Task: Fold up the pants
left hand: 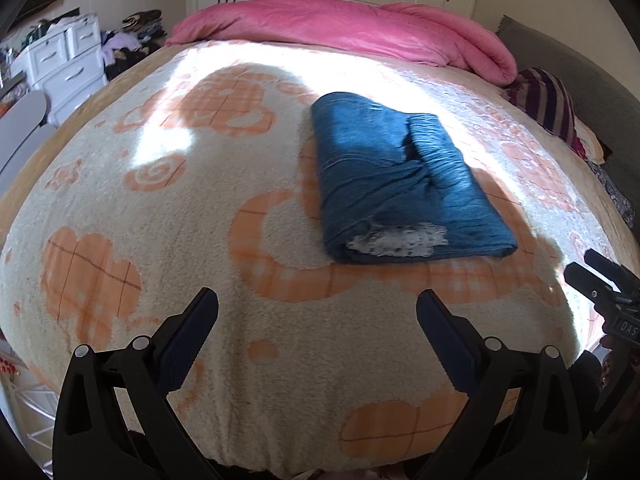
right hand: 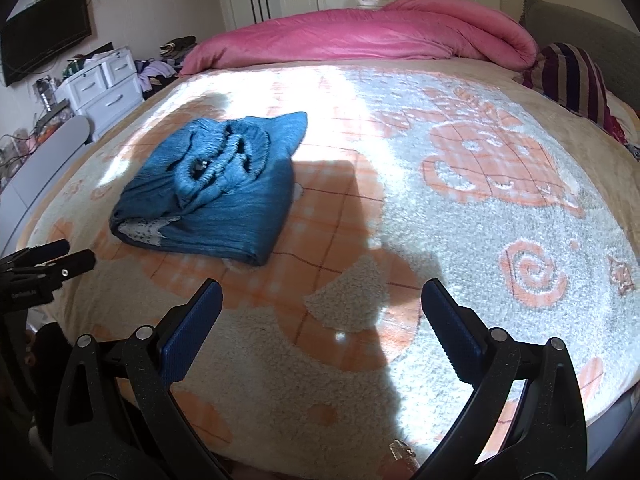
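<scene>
The blue pants (left hand: 404, 180) lie as a compact folded bundle on the bed (left hand: 160, 240), toward the middle of the cream and orange blanket, well ahead of both of your tools. The folding looks essentially done. The elastic waistband (right hand: 224, 160) sits bunched on top, and a pale patterned lining (left hand: 400, 240) peeks out at the near fold, so a final tidy may remain. Your left tool (left hand: 318, 316) is spread wide and holds nothing. Your right tool (right hand: 322, 304) is likewise spread and empty. Both hover over the near edge of the bed. Open blanket surrounds the bundle on every side. A pink duvet (left hand: 340, 28) lines the far edge.
</scene>
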Demonstrator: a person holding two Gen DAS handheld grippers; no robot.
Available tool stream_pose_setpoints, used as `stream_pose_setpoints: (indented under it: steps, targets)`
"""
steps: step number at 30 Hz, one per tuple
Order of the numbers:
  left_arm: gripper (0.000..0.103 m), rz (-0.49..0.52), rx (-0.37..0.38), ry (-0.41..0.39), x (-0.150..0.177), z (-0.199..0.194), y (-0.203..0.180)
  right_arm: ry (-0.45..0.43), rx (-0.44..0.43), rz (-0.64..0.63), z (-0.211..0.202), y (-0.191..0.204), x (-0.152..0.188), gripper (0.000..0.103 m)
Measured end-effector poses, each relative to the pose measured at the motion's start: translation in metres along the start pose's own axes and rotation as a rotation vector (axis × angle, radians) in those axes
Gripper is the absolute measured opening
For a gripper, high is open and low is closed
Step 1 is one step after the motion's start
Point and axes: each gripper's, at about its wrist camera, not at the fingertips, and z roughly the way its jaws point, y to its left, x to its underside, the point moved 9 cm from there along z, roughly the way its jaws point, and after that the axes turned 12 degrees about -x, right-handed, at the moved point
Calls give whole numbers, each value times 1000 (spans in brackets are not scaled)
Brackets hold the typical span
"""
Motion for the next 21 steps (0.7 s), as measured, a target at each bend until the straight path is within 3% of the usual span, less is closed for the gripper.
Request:
stream_pose_setpoints:
  steps: [5, 10, 14, 21]
  targets:
    - [99, -31, -21, 6, -5, 11, 17, 1, 53, 31, 0, -27, -1, 94]
    - [99, -71, -155, 14, -22, 33, 46, -32, 175, 135, -7, -87, -6, 94]
    - [99, -98, -255, 2, -55, 60, 87, -62, 321, 197, -22, -165, -22, 94]
    - [99, -195, -396, 102, -117, 146, 199, -40, 521, 419, -29, -342, -50, 94]
